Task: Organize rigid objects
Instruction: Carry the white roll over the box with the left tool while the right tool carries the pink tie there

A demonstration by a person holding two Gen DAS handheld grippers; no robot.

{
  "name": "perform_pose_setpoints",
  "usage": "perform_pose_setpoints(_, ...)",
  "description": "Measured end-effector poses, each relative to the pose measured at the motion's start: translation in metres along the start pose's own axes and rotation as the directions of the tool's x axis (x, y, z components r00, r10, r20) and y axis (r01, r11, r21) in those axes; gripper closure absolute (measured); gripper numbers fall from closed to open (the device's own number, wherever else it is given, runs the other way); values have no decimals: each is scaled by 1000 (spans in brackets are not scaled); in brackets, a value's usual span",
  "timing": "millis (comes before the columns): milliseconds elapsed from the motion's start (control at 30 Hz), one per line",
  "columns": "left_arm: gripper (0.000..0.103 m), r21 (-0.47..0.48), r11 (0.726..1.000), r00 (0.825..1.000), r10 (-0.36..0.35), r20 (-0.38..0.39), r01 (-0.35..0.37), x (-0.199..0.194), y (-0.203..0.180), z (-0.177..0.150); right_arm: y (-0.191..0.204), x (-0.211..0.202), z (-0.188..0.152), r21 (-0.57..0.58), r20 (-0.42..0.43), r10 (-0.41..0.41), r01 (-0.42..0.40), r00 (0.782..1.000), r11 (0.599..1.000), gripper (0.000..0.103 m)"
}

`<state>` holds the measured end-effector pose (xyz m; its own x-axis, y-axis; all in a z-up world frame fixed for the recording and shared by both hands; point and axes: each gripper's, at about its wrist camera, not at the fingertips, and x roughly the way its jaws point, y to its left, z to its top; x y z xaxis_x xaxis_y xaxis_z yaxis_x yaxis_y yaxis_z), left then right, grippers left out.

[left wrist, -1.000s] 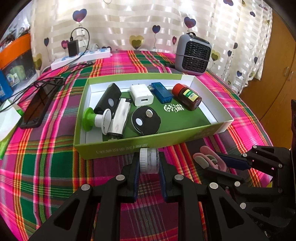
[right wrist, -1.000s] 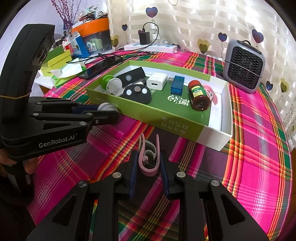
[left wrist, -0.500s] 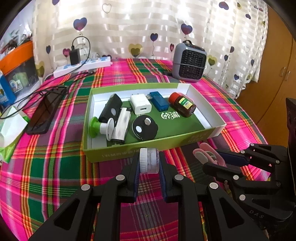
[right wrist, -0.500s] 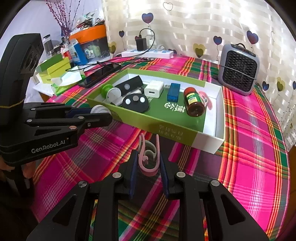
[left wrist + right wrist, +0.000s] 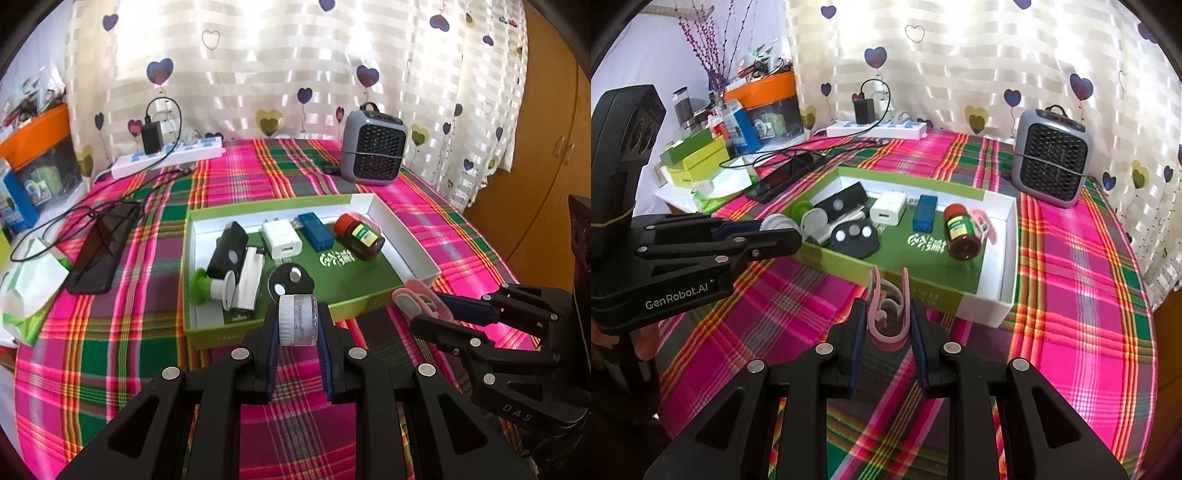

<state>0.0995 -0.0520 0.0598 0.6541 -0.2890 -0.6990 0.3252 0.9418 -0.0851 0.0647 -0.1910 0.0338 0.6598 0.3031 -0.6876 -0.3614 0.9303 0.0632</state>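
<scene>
Plaid cloth (image 5: 155,302) in pink, green and grey is seen covering the table in the left wrist view, with a cream curtain (image 5: 280,70) printed with hearts hung behind its far edge. A white power strip (image 5: 168,157) and a grey heater (image 5: 373,147) are set along that far edge, and a black phone (image 5: 103,247) lies near the left edge. A green tray (image 5: 236,332) with white inner walls is placed mid-table; a black case (image 5: 227,251), a white charger (image 5: 281,242), a blue stick (image 5: 316,234) and a brown bottle (image 5: 360,238) are laid inside it. The left gripper (image 5: 298,325) is clenched on a small clear jar (image 5: 298,319), held at the tray's near wall. A wooden cupboard (image 5: 546,155) is seen at the right.

In the right wrist view the right gripper (image 5: 888,321) is closed on a pink clip (image 5: 888,314), held above the cloth (image 5: 1082,295) just before the tray's near wall (image 5: 934,299). The left gripper (image 5: 779,232) is seen at the tray's left corner with the jar (image 5: 775,223) between its fingers. Green boxes (image 5: 696,155) and an orange-lidded bin (image 5: 764,99) are stacked beyond the table's left edge, against a pale wall.
</scene>
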Motion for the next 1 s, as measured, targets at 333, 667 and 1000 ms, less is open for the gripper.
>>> perform_pose_setpoints(333, 85, 2, 999, 999, -34, -10, 34, 12, 4, 21, -10, 2, 19, 32, 27, -5, 4, 1000, 999, 79)
perform_pose_setpoints(667, 85, 1, 999, 998, -51, -23, 51, 32, 9, 44, -24, 8, 34, 63, 39, -16, 14, 999, 998, 79)
perform_pose_setpoints(1000, 85, 4, 999, 997, -50, -55, 50, 63, 19, 62, -36, 32, 46, 121, 11, -26, 24, 1000, 992, 79)
